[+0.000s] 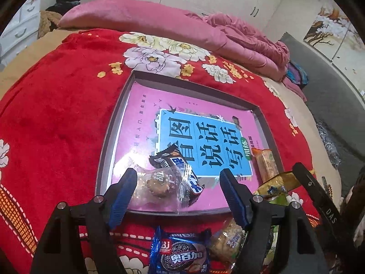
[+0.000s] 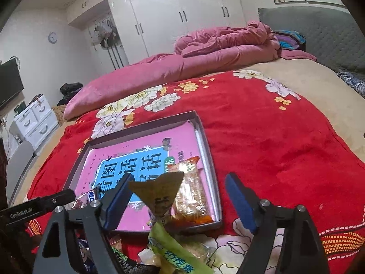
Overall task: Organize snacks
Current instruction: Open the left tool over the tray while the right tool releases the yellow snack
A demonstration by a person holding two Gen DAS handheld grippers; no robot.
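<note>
Snacks sit at both tongs: left gripper (image 1: pixel 178 191) stands wide open, gripping nothing, around a clear-wrapped cake (image 1: pixel 159 182) in the tray (image 1: pixel 114 137). Right gripper (image 2: pixel 180 196) gapes too, a green packet (image 2: pixel 173 248) between its fingers, unclamped. Beyond, the orange bar (image 2: pixel 191 196). Risk: that packet may slide off the tray's edge.

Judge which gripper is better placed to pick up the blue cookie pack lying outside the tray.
Left, probably. The blue cookie pack lies on the red blanket directly below the open left gripper. The right gripper, also open, hovers around a gold-and-green packet instead.
</note>
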